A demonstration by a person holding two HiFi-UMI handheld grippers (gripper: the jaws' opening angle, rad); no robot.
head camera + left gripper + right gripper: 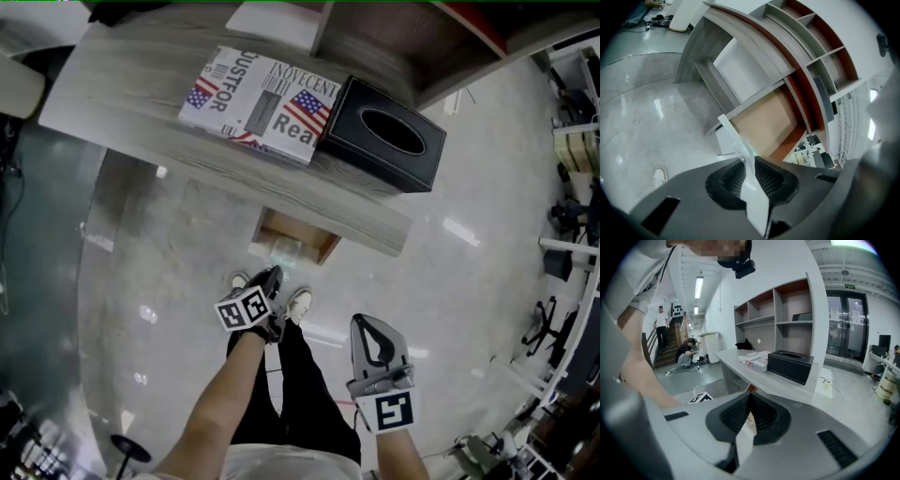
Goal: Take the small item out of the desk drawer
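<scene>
Under the grey desk [141, 103] the drawer [323, 246] stands pulled out, its brown inside [764, 122] showing in the left gripper view. My left gripper [274, 275] is just in front of the drawer. It [751, 161] is shut on a thin white, partly clear packet [754, 197], which sticks out past the jaws towards the drawer. In the head view the packet [284, 251] shows pale at the drawer's front. My right gripper [361, 321] hangs lower right, away from the drawer. Its jaws [749, 397] meet with nothing between them.
A box with newspaper print [262, 98] and a black tissue box [384, 136] lie on the desk top. Wall shelves [787, 315] rise behind the desk. My shoes [298, 302] stand on the glossy floor below the drawer. People [686, 355] are by the stairs far off.
</scene>
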